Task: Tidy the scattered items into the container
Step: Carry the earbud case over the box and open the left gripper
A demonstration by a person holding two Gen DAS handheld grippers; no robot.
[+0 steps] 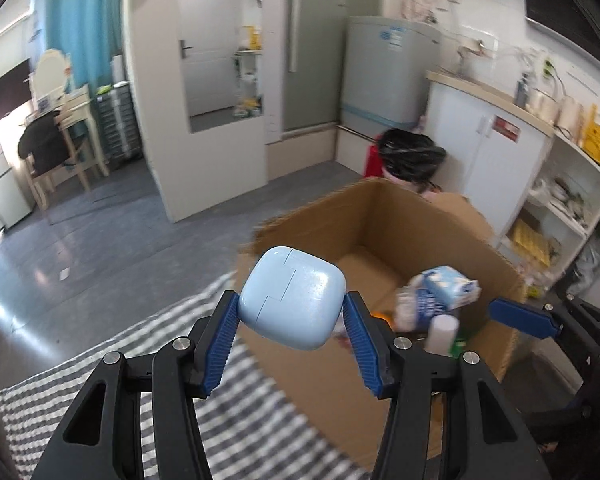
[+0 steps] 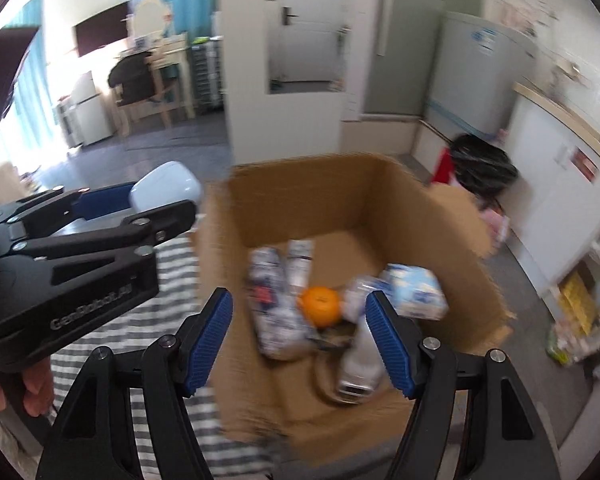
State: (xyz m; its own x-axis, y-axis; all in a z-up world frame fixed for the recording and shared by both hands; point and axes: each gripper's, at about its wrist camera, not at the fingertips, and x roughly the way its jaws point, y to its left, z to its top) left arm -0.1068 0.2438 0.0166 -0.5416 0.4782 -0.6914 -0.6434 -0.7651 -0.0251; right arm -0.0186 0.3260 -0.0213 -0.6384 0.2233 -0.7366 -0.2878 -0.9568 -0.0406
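Between my left gripper's (image 1: pixel 291 312) fingers sits the pale blue earbud case (image 1: pixel 292 298), clamped, long axis crosswise, beside the cardboard box (image 1: pixel 396 216); my right gripper (image 2: pixel 300 334) hangs wide over it.

Daylight floods in from the far left of both views, blowing out the window area to white and laying glare on the grey floor (image 1: pixel 80 248); the rest of the room is evenly and softly lit, with faint shadows; the fisheye lens bends walls and cabinets toward dark vignetted corners; motion blur smears the cardboard box (image 2: pixel 380 208) and its contents, more heavily in the right wrist view; the near gripper fingers stay sharp; a soft highlight sits on the pale blue case (image 1: pixel 292 300).
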